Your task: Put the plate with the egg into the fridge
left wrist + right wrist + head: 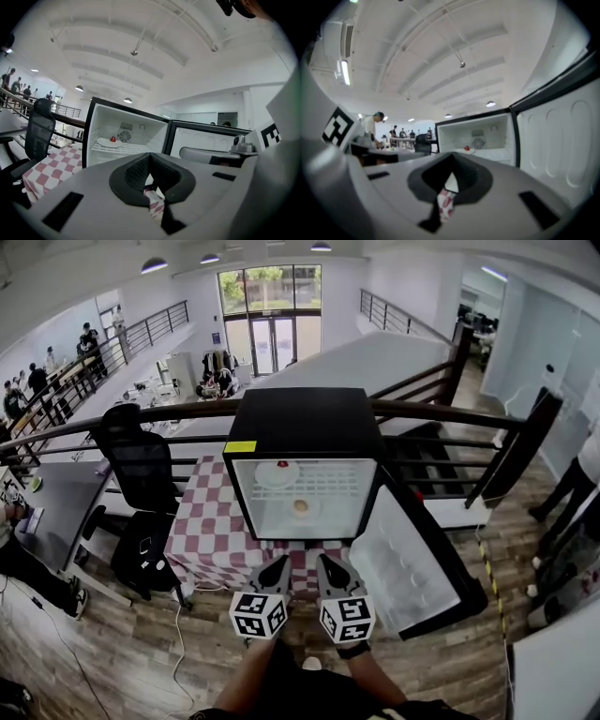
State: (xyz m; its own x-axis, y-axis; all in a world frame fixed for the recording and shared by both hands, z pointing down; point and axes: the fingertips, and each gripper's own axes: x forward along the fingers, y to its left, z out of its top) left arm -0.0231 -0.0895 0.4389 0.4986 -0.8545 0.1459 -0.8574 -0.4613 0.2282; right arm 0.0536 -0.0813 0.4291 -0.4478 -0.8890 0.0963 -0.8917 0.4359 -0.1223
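A black mini fridge (298, 418) stands open on a red-and-white checked tablecloth (211, 531). Inside, a white plate with a yellowish egg (300, 508) lies on the lower level. Another white plate with a small red thing (277, 472) sits on the wire shelf above it and also shows in the left gripper view (108, 141) and the right gripper view (467, 150). My left gripper (277, 564) and right gripper (328, 564) hang side by side in front of the fridge, both shut and holding nothing. Seen close up, the left gripper (149, 180) and the right gripper (449, 183) have their jaws together.
The fridge door (412, 563) swings out to the right, close to my right gripper. A black office chair (141, 484) stands left of the table. A dark railing (450, 418) runs behind the fridge. People stand far off at the left (37, 381) and at the right edge (577, 484).
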